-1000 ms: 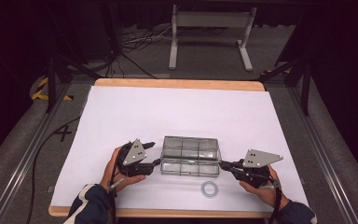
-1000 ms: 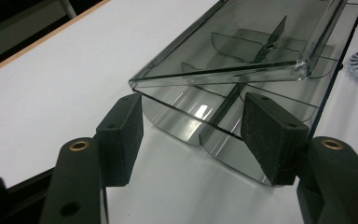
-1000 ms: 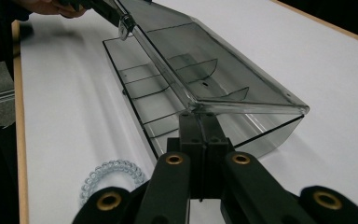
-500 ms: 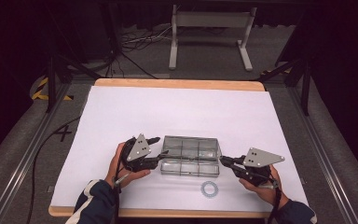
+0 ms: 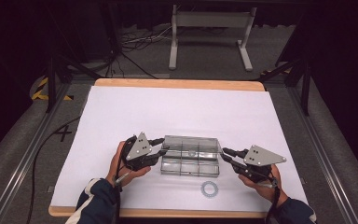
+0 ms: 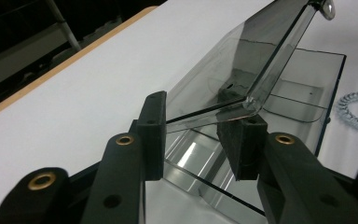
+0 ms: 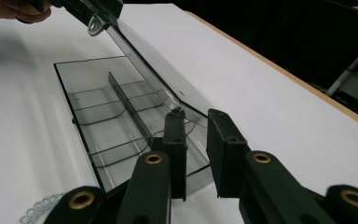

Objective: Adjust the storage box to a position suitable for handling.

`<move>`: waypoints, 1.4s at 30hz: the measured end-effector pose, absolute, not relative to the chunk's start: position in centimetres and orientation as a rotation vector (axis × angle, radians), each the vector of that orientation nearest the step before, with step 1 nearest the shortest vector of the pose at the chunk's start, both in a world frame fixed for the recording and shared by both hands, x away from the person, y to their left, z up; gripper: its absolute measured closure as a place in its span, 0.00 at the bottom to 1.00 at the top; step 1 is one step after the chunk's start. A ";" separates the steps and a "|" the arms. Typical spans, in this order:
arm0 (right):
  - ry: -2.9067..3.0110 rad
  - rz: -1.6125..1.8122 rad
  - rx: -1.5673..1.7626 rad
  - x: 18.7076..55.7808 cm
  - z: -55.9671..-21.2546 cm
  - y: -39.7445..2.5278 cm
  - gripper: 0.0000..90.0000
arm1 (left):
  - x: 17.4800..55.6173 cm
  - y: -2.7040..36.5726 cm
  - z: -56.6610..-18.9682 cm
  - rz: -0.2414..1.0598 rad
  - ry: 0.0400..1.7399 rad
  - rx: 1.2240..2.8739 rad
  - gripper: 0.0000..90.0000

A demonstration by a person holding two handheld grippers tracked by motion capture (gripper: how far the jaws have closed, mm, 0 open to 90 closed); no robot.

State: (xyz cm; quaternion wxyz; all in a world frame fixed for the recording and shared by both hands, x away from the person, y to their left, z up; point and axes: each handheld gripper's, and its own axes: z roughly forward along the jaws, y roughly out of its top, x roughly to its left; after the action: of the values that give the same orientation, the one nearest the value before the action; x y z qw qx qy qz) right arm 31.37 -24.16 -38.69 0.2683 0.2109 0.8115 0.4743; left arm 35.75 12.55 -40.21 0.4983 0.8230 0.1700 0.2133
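Since a second ago the left gripper [image 5: 164, 148] has lifted a little and the lid [image 6: 242, 60] of the clear compartment box [image 5: 189, 156] now stands raised at a slant over the tray, where earlier the box looked flatter. The box sits near the front edge of the worktop [image 5: 177, 112], about midway along it.

It is thin transparent plastic, so I judge it light, stiff but brittle at the hinge, and slick under the pads (a hard squeeze could crack or skid it). The best hold seems to be the lid's end edge, close to its corner fold.

The left gripper has that lid end between its jaws, the jaws narrowed about it; whether both pads press it I cannot tell for sure. The right gripper [image 5: 224, 154] is at the opposite end of the box, jaws narrowly parted around the lid's corner [image 7: 182, 105], and firm contact is not clear.

A clear beaded ring [image 5: 209, 189] lies just in front of the box, toward the front edge.
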 end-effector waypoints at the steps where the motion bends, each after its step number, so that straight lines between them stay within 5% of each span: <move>1: 2.183 1.274 0.560 31.4 -38.6 -24.1 0.88 | 35.7 12.6 -40.2 0.522 0.409 1.988 0.74; 14: 2.121 1.346 0.570 33.9 -37.2 -24.3 0.92 | 37.8 13.1 -39.0 0.502 0.401 1.940 0.85; 42: 2.166 1.442 0.739 39.3 -38.0 -24.3 0.88 | 41.6 11.7 -39.6 0.484 0.472 1.964 0.86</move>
State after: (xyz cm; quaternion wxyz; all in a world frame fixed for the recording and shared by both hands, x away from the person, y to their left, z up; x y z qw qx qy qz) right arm 39.31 -24.30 -37.96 0.2165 0.2667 0.7818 0.5204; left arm 41.63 11.72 -39.57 0.5076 0.8147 0.1959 0.2008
